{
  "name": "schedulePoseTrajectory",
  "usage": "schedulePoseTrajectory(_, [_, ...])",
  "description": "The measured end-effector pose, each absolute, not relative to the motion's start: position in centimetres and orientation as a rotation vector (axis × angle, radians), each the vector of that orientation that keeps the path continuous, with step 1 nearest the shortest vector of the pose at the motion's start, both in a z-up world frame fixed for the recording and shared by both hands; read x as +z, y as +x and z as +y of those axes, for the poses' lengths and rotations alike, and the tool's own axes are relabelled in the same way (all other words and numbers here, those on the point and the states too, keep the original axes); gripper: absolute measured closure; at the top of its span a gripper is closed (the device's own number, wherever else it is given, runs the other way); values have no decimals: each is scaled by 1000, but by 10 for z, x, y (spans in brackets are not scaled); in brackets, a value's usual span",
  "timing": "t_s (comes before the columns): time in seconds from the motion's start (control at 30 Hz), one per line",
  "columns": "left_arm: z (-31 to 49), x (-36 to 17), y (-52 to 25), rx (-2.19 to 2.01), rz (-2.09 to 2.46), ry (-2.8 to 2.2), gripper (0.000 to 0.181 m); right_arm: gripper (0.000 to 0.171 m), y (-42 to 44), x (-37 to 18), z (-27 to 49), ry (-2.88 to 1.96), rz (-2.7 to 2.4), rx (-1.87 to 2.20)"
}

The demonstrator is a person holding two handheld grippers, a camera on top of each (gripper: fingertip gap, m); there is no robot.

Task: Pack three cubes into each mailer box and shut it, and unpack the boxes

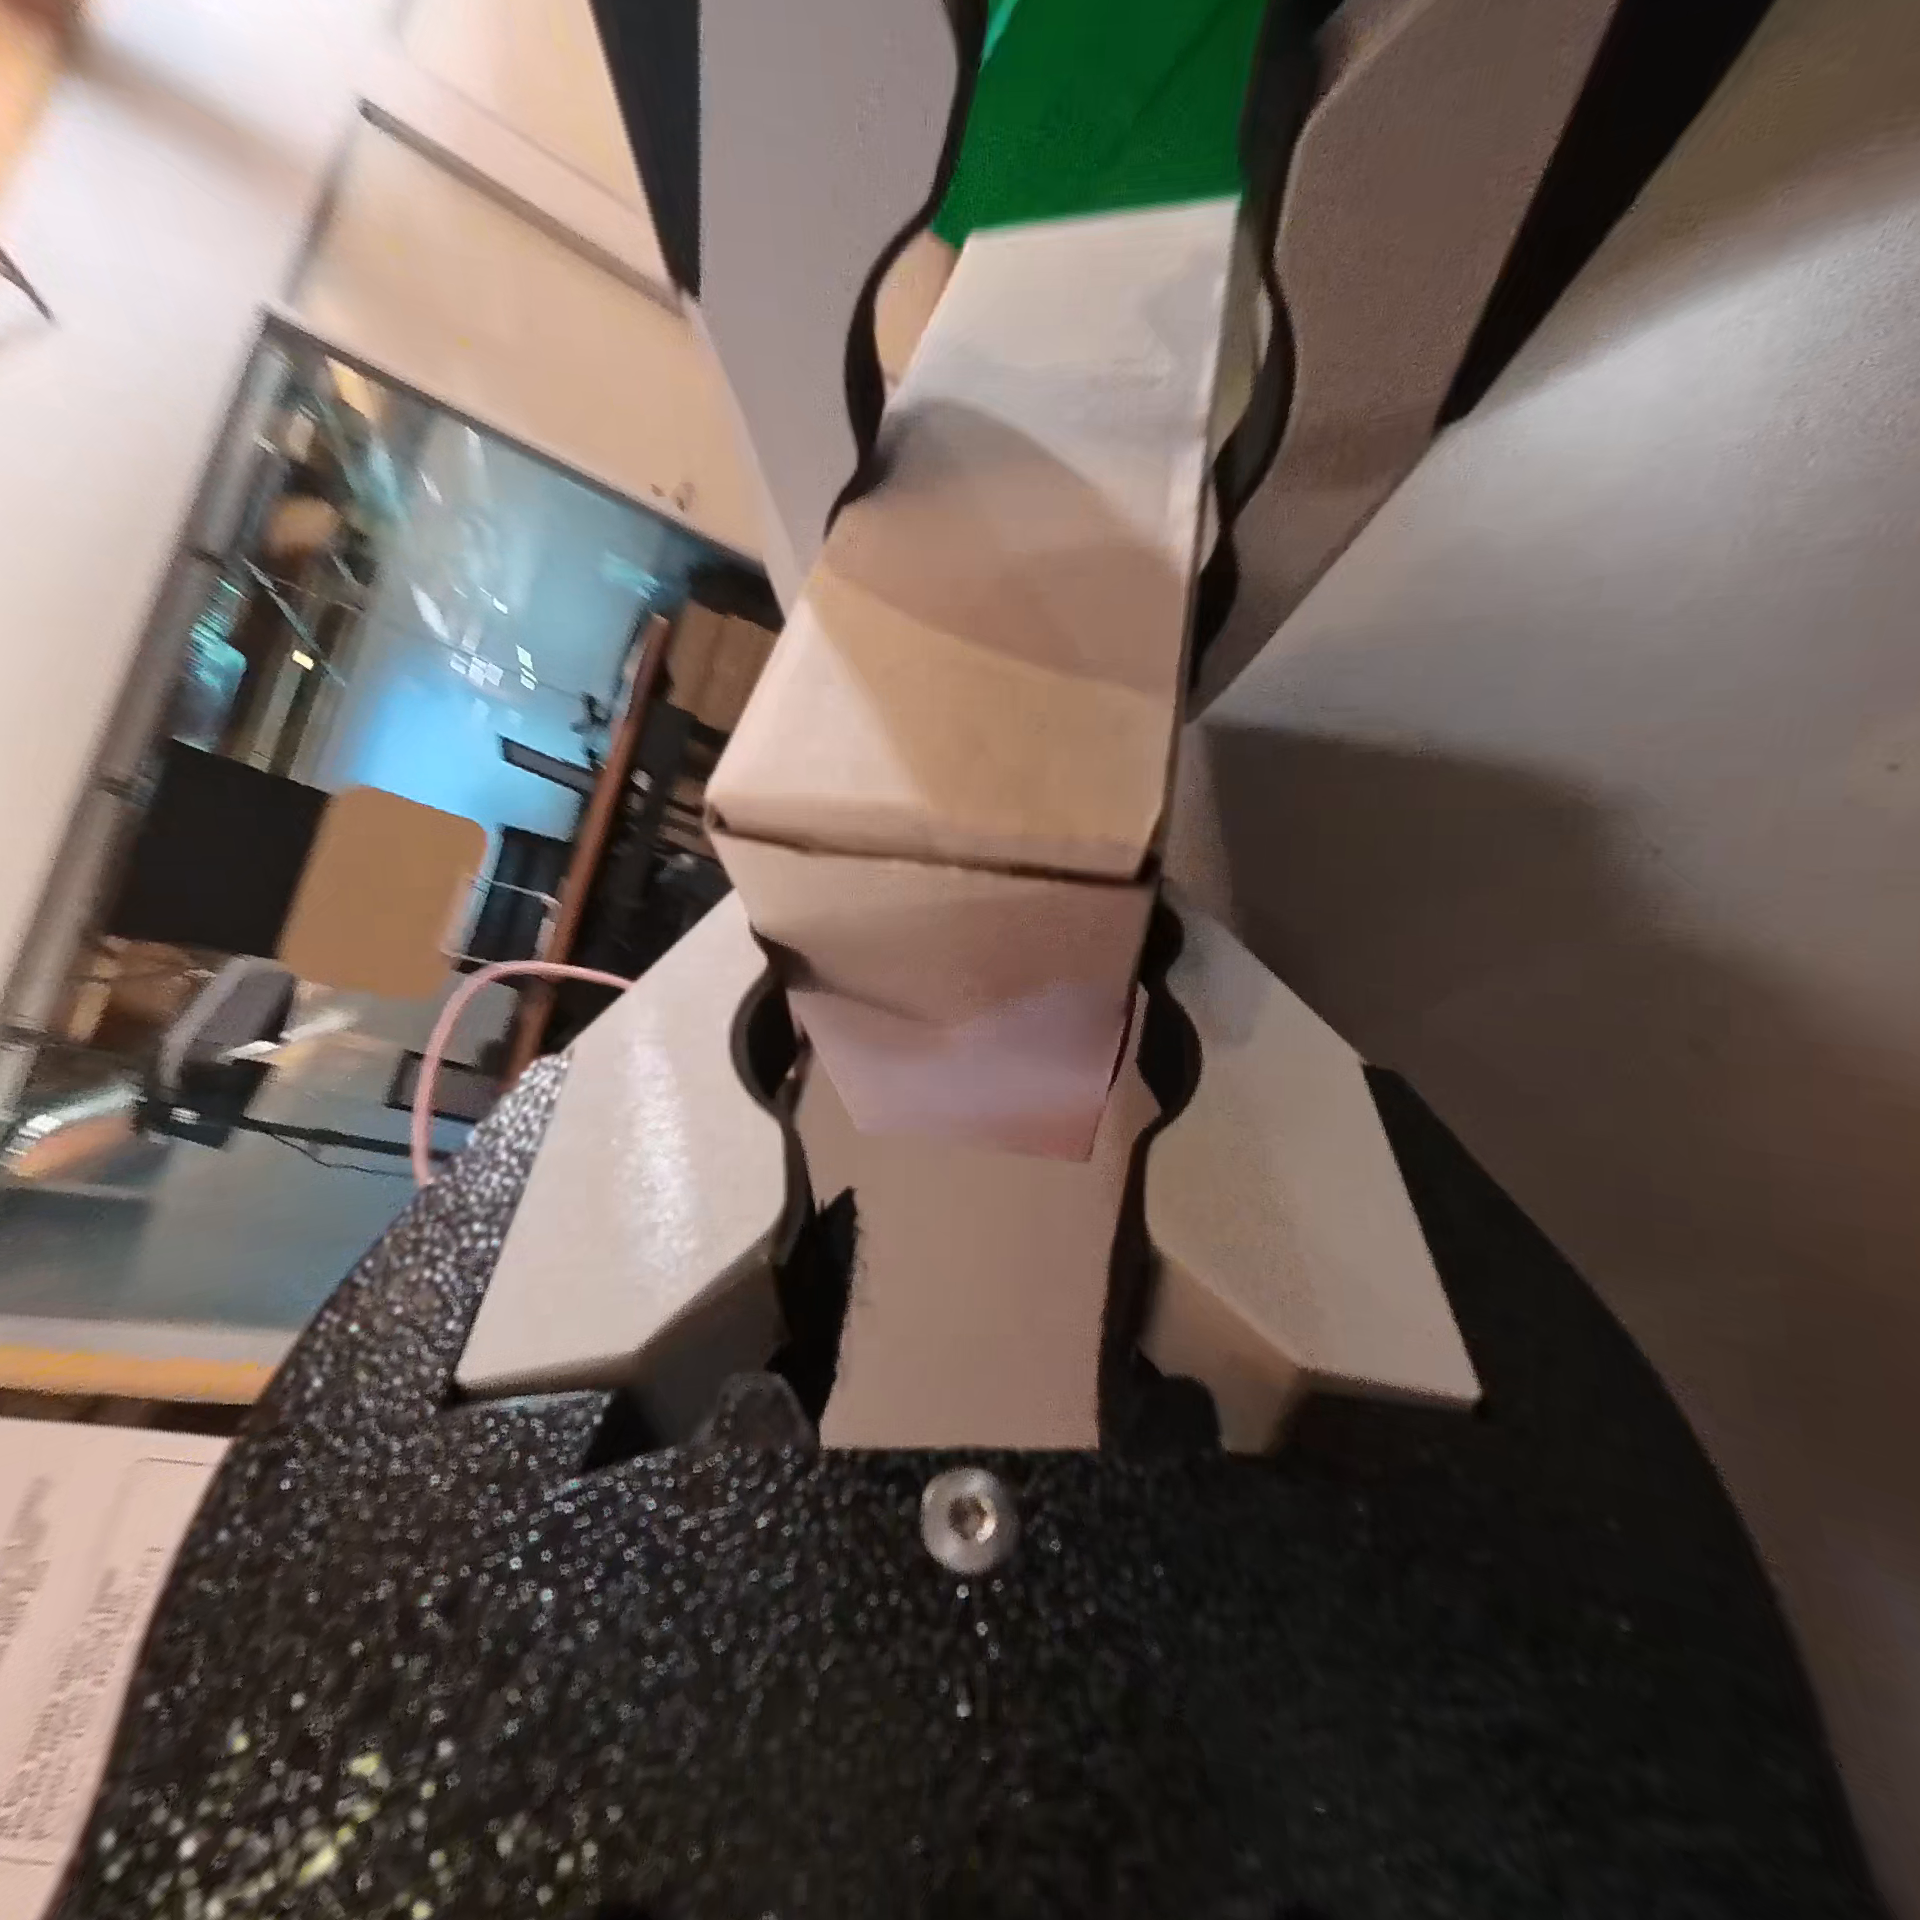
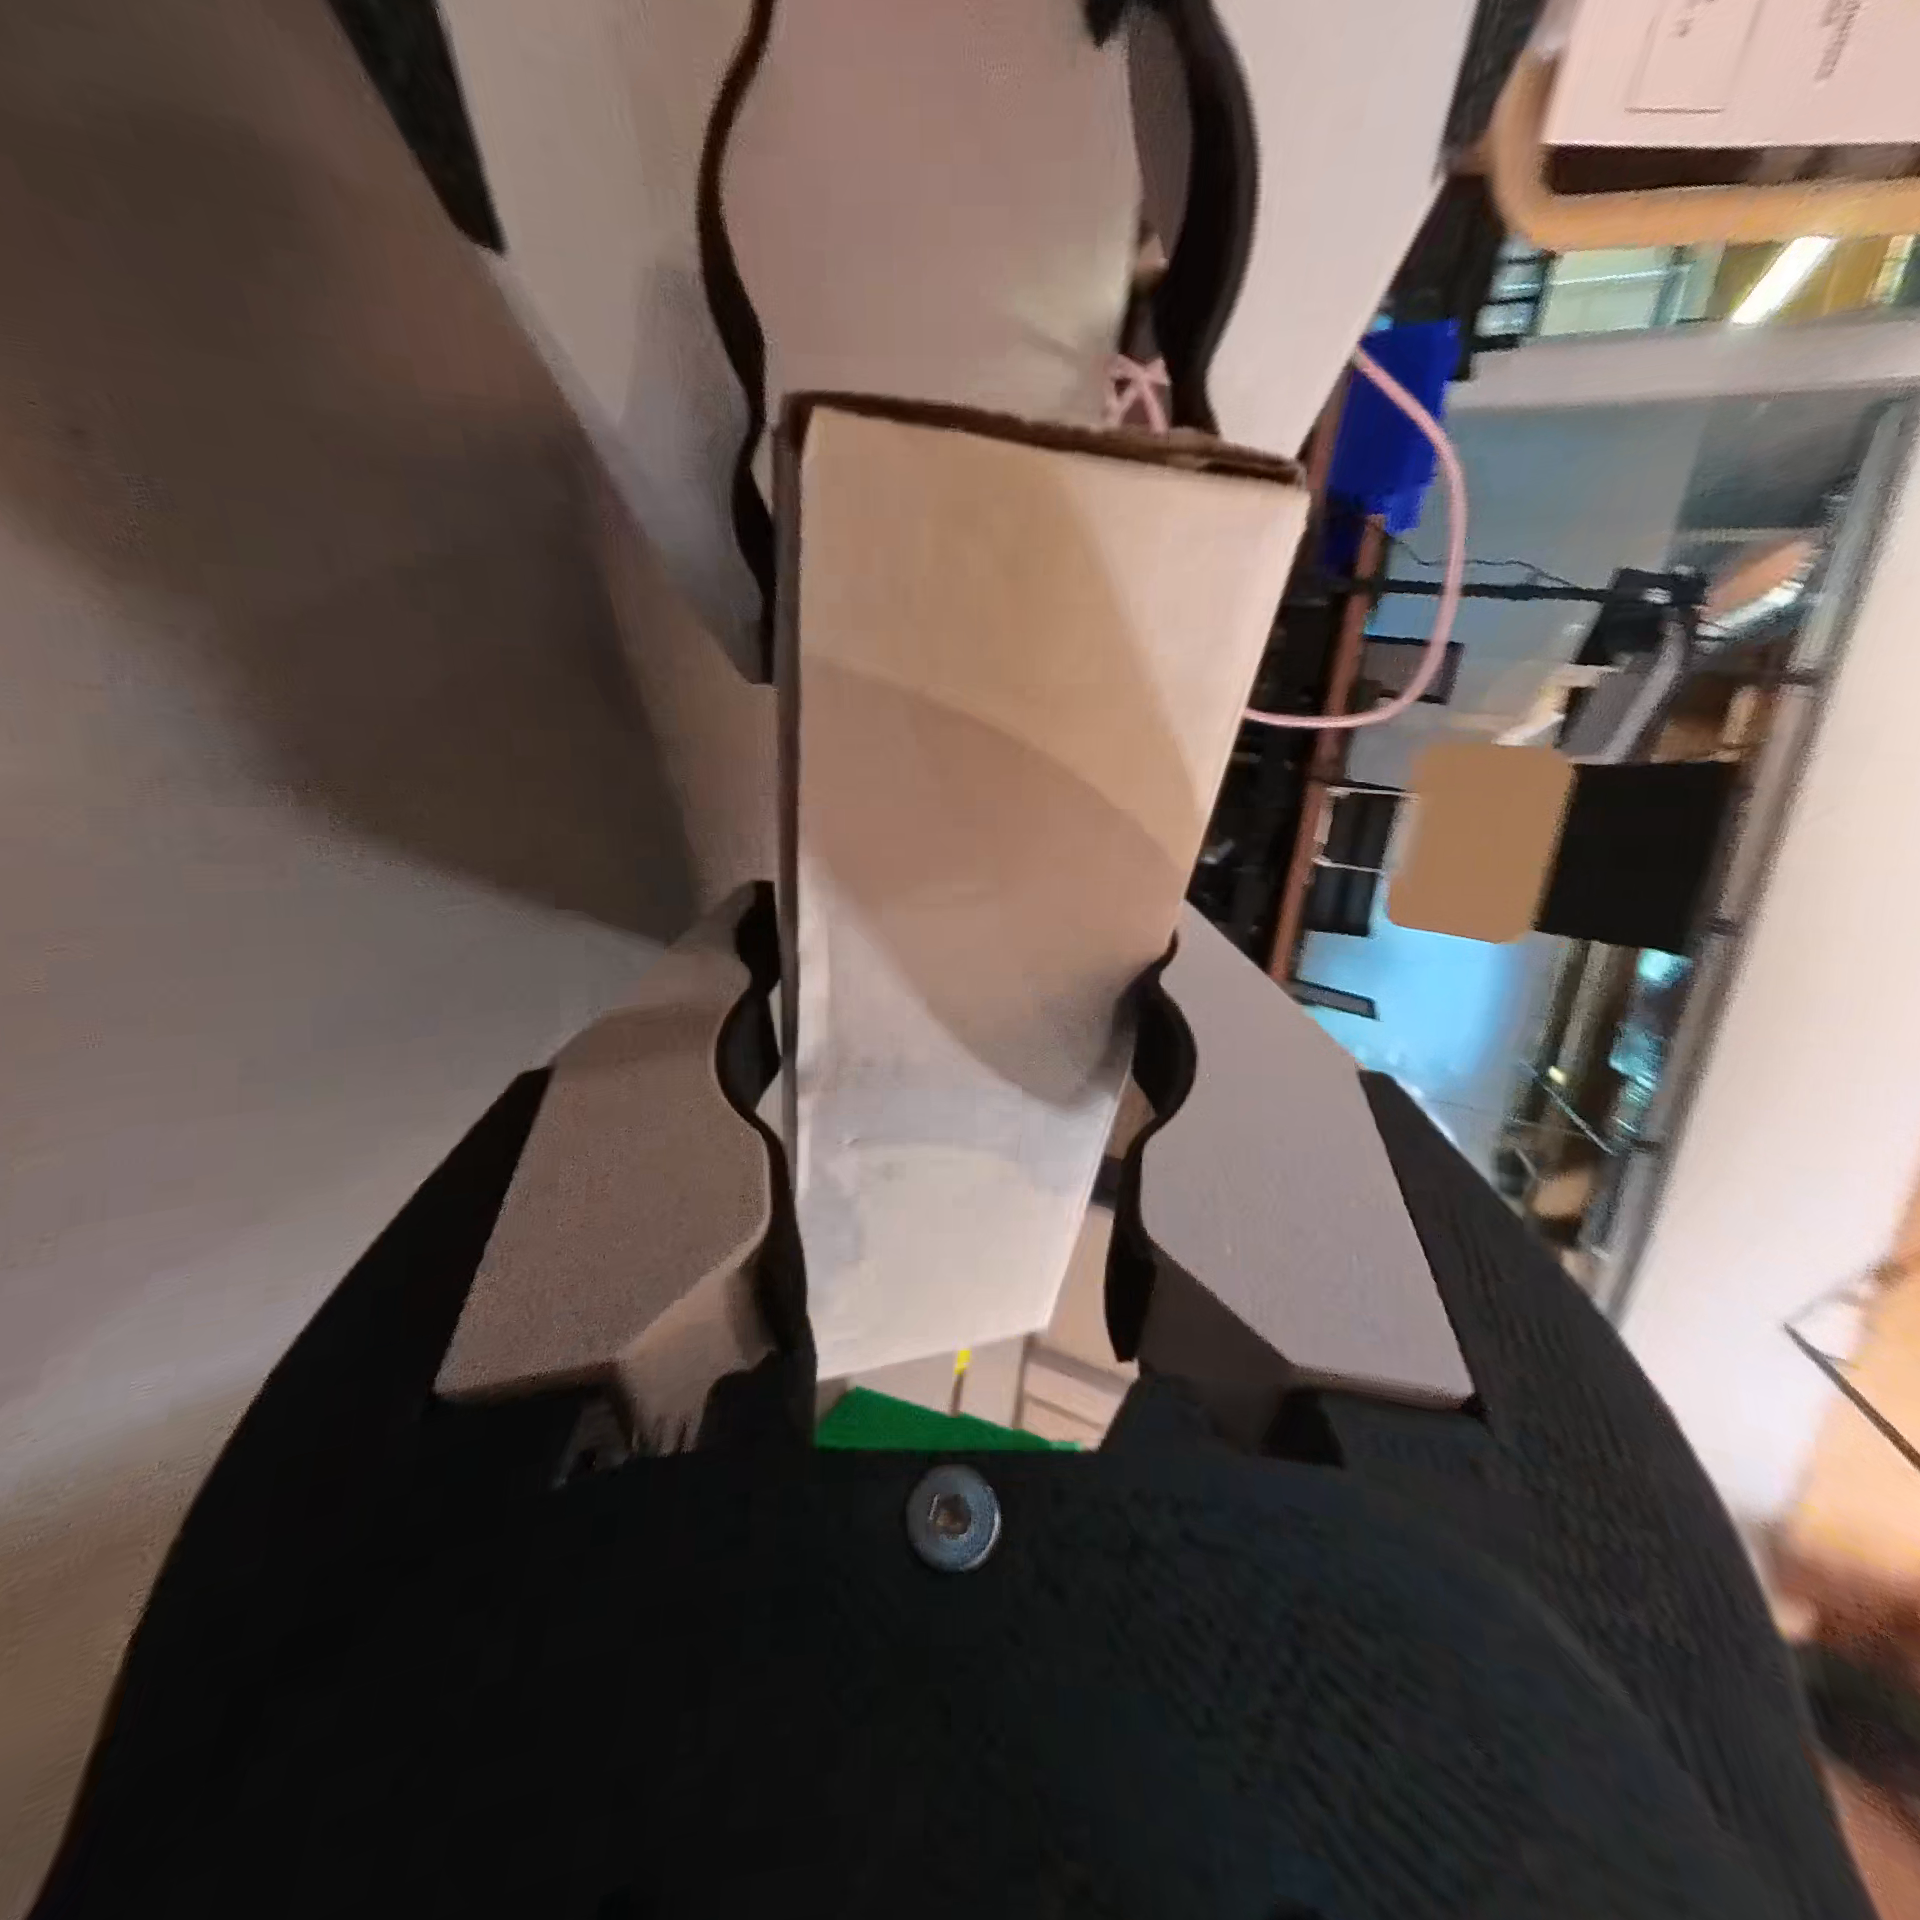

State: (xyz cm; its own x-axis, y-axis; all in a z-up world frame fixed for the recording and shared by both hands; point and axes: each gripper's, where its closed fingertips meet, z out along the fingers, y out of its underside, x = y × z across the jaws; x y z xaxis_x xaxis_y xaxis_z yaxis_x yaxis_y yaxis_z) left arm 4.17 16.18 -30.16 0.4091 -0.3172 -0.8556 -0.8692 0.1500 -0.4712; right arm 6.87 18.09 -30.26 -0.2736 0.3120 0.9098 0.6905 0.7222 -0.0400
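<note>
A closed pale cardboard mailer box [image 1: 966, 675] is held in the air between both grippers, end to end. My left gripper [image 1: 961, 997] is shut on its near end, the wavy pads pressing both sides. My right gripper [image 1: 1039, 468] grips the far end, facing me. In the right wrist view the same box [image 2: 1018, 675] sits between my right gripper [image 2: 966, 935] fingers, with the left gripper [image 2: 997, 520] clamped on the far end. A green patch [image 1: 1101, 104] shows beyond the box, also in the right wrist view [image 2: 935, 1429]; I cannot tell what it is. No cubes show.
The room appears tilted and blurred. A glass partition [image 1: 416, 623] with shelves stands behind. A pink cable [image 2: 1444, 540] loops near a blue object [image 2: 1392, 416]. A printed sheet [image 1: 62, 1610] lies at the lower left. A cardboard box [image 2: 1683, 187] is at the upper right.
</note>
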Motion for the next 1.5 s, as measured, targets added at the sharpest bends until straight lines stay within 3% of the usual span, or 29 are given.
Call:
schedulePoseTrajectory(0.13, [153,-274,63,515,1058,-1252,113,105,84,-281,186,-795,-1767,-452])
schedulePoseTrajectory(0.23, [144,-249,69,354,936,-1213,64,105,111,-252,191,-811,-1665,-471])
schedulePoseTrajectory(0.3, [142,-239,62,240,849,-1221,59,105,134,-225,190,-810,-1584,-470])
schedulePoseTrajectory(0.5, [162,-241,14,275,588,-1326,60,106,239,-162,213,-874,-1416,-609])
schedulePoseTrajectory(0.73, [170,-251,8,345,564,-1383,67,106,347,-209,294,-1071,-1559,-836])
schedulePoseTrajectory(1.23, [178,-259,5,317,541,-1443,72,106,348,-293,353,-1217,-1816,-767])
schedulePoseTrajectory(1.37, [181,-264,4,363,554,-1476,82,106,346,-310,376,-1227,-1693,-909])
schedulePoseTrajectory(1.5, [181,-265,4,357,555,-1493,81,106,341,-320,374,-1253,-1683,-820])
